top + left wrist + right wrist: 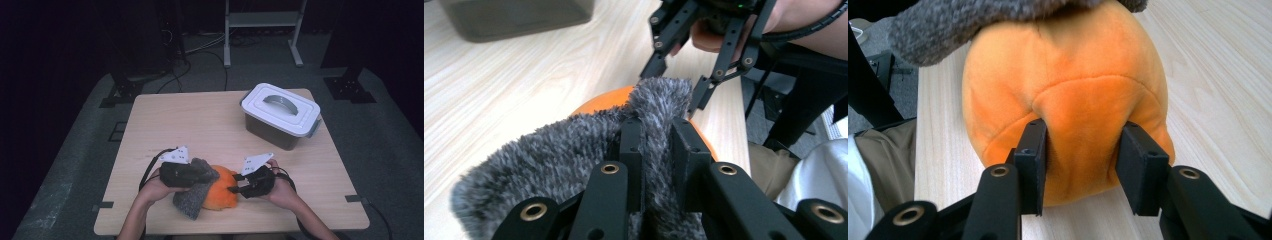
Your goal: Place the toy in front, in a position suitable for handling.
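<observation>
Left gripper (656, 145): its jaws are pinched together on a fold of the grey furry cloth (549, 165); in the high view it sits at the cloth's upper edge, near the front of the table.
Right gripper (1083, 160): its jaws press into the near side of the orange plush ball (1068, 85), one on each flank of a bulge of fabric that puckers between them; the grip is clamped on the ball.
Grey furry cloth: draped over the top and left side of the ball, one end lying on the table toward the person.
Orange plush ball: resting on the table near the front edge, between the two hands, partly covered by the cloth.
Left hand (155, 190): wrapped around the left gripper's body.
Right hand (282, 187): holding the right gripper from the right side of the ball.
Table (200, 120): light wood top.
Lidded box (280, 115): white lid with a grey handle, standing at the far right of the table, well apart from the ball.
</observation>
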`<action>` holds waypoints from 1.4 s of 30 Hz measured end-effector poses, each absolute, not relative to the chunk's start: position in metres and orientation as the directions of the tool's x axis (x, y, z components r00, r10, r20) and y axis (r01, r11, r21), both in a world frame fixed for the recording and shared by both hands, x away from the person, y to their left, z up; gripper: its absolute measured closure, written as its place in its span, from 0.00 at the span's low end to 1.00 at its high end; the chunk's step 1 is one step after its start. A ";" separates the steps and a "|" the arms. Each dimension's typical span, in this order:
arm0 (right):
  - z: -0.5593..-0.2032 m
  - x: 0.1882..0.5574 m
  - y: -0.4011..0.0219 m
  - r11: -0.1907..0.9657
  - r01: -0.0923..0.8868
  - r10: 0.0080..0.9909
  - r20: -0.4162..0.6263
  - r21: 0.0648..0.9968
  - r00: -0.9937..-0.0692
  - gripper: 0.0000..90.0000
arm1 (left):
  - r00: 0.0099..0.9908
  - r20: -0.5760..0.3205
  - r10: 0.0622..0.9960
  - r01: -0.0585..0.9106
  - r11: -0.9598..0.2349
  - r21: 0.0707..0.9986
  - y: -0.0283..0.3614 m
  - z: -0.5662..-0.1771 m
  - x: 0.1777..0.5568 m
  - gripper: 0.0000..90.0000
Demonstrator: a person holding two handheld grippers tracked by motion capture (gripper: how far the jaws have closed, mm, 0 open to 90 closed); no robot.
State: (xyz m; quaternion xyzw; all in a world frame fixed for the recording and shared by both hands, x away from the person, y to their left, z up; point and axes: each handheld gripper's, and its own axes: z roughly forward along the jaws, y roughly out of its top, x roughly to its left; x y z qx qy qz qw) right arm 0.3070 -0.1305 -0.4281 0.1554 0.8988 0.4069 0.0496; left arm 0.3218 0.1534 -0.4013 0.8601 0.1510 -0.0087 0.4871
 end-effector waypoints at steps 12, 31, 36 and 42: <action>-0.424 0.308 -0.145 0.636 0.233 0.319 0.025 0.736 -0.948 0.67 | 0.946 -0.171 0.275 0.287 -0.467 0.836 0.160 -0.404 0.323 0.86; -0.426 0.310 -0.140 0.601 0.276 0.308 0.101 0.750 -0.946 0.50 | 0.962 -0.172 0.211 0.258 -0.508 0.822 0.143 -0.409 0.319 0.86; -0.421 0.307 -0.143 0.610 0.239 0.299 0.059 0.755 -0.952 0.65 | 0.955 -0.198 0.222 0.284 -0.484 0.828 0.153 -0.413 0.322 0.86; -0.420 0.306 -0.146 0.617 0.227 0.288 0.052 0.754 -0.956 0.66 | 0.949 -0.192 0.251 0.297 -0.499 0.814 0.164 -0.414 0.324 0.84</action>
